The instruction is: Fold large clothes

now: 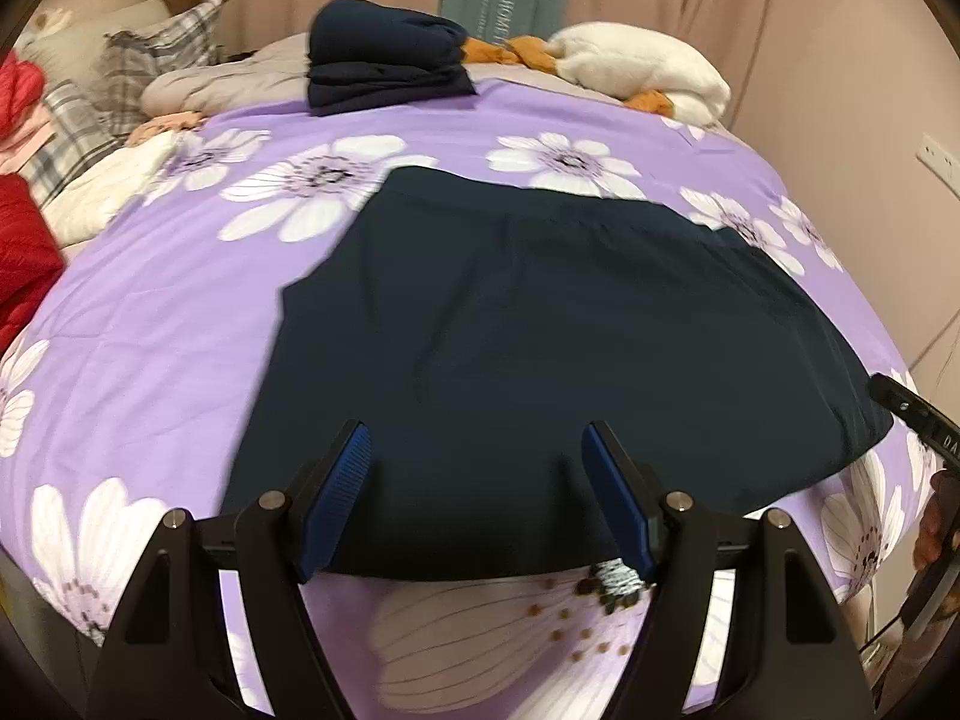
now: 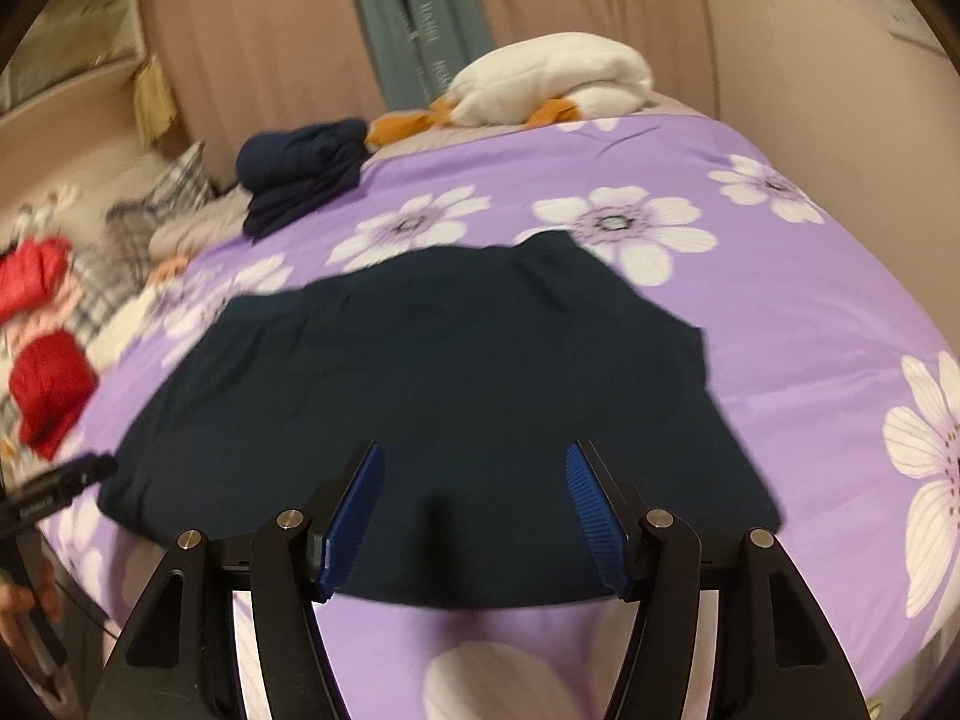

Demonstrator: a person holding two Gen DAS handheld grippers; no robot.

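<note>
Navy garment (image 1: 540, 348) flat, grippers apart

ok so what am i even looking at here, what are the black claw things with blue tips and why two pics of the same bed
Those claws are hand-held grippers: a person carries one in each hand, each with a wide-angle camera looking along its fingers. One picture is from the left gripper, the other from the right gripper. Both stand open and hold nothing. Below them a flat dark navy garment lies spread on a purple bedcover with white flowers. Farther back sit a folded stack of dark navy clothes and a white and orange plush toy.
</note>
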